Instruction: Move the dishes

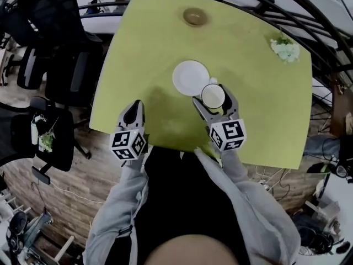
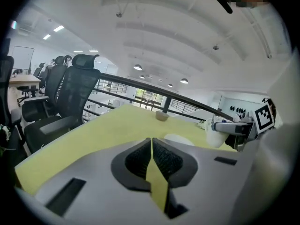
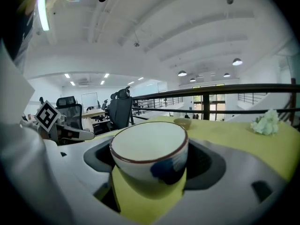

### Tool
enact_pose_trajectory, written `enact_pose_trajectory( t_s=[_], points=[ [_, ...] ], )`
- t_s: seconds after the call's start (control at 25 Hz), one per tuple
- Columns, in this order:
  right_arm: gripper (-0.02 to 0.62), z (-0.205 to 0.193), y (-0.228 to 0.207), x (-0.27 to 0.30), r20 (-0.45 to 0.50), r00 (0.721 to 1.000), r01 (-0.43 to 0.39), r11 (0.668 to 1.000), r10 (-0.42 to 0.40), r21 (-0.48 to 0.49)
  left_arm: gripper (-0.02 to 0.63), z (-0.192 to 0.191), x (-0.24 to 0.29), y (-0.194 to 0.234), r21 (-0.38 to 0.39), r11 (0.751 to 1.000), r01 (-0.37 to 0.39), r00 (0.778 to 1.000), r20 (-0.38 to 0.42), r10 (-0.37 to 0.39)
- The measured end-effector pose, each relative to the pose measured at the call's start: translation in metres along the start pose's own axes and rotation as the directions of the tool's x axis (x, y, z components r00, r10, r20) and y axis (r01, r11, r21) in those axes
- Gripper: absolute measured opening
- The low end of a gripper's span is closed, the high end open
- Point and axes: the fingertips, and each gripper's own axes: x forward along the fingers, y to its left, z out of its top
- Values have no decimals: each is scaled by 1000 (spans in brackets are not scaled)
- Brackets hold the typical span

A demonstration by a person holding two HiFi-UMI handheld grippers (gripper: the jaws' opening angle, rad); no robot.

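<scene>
The right claw (image 1: 213, 100) clasps the white cup (image 3: 149, 150) by its sides over the tabletop (image 1: 143, 48), so the carry seems to be in hand; what it needs next is a level set-down clear of the white plate (image 1: 187, 77) just ahead of it. The left claw (image 1: 134, 106), well to its left, is pinched together and empty. A brown bowl (image 1: 194, 16) and a flower sprig (image 1: 285, 49) sit far ahead, blocking nothing.

Overhead; two low over table (image 1: 265, 120)

Light-grey sleeves (image 1: 118, 203), black top (image 1: 176, 197). Same build on left tongs (image 1: 134, 107) and right tongs (image 1: 213, 96): grey shells, black ribbed pads (image 2: 165, 159), black-and-white marker cubes (image 1: 128, 144).
</scene>
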Motion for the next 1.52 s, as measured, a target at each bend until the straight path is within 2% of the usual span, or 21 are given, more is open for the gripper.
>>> enact_pose_trajectory(
  t_s=[0.24, 0.76, 0.96, 1.52],
  points=[
    [430, -3, -6, 16, -7, 1000, -13, 1000, 13, 12, 25, 1, 11, -5, 12, 1000, 15, 1000, -15, -15],
    [430, -22, -12, 92, -51, 997, -63, 998, 64, 28, 25, -1, 43, 13, 26, 999, 24, 998, -66, -22],
    [430, -34, -11, 113, -77, 995, -68, 998, 68, 1, 25, -6, 52, 21, 23, 999, 28, 996, -82, -26],
    [436, -39, -5, 122, -53, 996, -68, 998, 69, 19, 25, -20, 54, 16, 7, 998, 59, 993, -101, -58]
  ],
)
